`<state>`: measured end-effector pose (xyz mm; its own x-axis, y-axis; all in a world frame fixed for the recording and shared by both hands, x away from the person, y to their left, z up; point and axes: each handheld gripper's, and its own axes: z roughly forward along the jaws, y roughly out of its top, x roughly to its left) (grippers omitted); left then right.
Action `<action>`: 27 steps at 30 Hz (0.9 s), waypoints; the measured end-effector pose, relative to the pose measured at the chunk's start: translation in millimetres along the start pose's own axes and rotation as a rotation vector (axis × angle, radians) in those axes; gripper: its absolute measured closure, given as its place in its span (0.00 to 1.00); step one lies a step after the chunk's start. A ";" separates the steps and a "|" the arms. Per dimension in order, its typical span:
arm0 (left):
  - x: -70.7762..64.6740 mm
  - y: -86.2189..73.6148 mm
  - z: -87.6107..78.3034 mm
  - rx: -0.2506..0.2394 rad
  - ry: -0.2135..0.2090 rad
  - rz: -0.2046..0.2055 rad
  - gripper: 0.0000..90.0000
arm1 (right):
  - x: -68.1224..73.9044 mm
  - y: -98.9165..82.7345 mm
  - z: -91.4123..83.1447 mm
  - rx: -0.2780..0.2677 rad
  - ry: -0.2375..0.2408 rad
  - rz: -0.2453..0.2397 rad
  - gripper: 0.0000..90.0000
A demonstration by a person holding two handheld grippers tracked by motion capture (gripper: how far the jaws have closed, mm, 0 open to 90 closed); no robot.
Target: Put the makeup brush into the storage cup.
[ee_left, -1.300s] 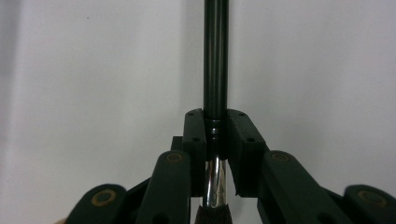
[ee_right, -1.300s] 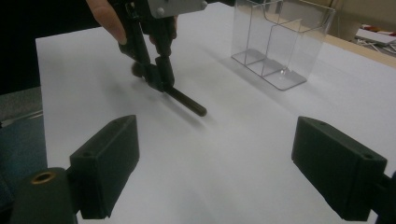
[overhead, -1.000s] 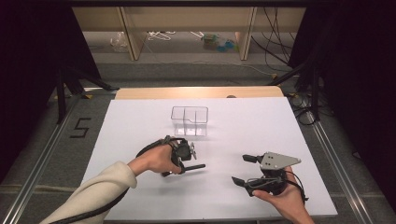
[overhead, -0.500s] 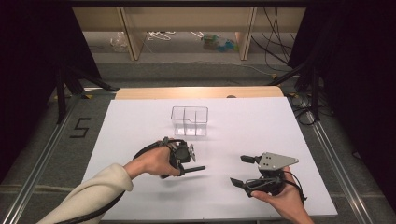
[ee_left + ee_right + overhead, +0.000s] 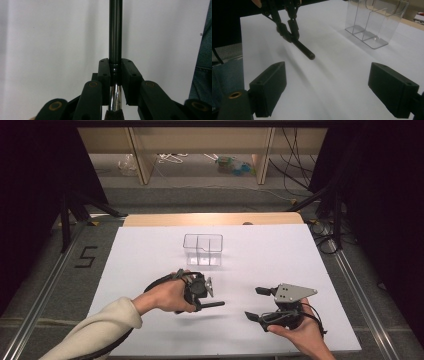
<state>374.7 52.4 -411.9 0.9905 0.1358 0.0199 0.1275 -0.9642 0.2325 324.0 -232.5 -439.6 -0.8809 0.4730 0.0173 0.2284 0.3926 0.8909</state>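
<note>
On the white tabletop (image 5: 150, 250) I see one empty two-compartment clear box (image 5: 202, 249) toward the far edge, my left gripper (image 5: 202, 292) clamping one black rod (image 5: 212, 304), right gripper (image 5: 259, 303) jaws wide.

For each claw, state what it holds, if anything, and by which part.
The left claw grips a black-handled brush where the black handle meets its silver collar. The right claw is open and holds nothing.

A white table (image 5: 150, 250) stands lit in a dark room, with a strip of bare wood (image 5: 210, 219) along its far edge. Black curtains (image 5: 45, 165) hang at both sides. The floor (image 5: 40, 270) is grey carpet, a "5" (image 5: 86, 256) marked left of the table. Behind, wooden shelves (image 5: 200, 140) hold clutter, and cables (image 5: 295, 165) trail at right.
</note>
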 end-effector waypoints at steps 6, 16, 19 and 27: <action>-4.1 3.9 -3.0 -0.006 -0.002 0.014 0.87 | 0.6 0.2 1.8 0.002 0.007 0.001 0.18; -12.2 12.2 -10.2 -0.020 -0.010 0.031 0.87 | 2.8 2.0 6.3 0.021 0.024 -0.007 0.18; -15.0 16.0 -11.0 -0.029 -0.015 0.036 0.87 | 3.4 2.2 10.0 0.006 0.043 -0.008 0.18; -22.5 26.8 -14.1 -0.042 -0.011 0.075 0.87 | 5.4 3.0 13.1 0.017 0.055 -0.012 0.19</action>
<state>355.1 26.8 -392.4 0.9978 0.0607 0.0277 0.0510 -0.9612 0.2713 325.4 -218.4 -442.9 -0.9049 0.4243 0.0326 0.2246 0.4113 0.8834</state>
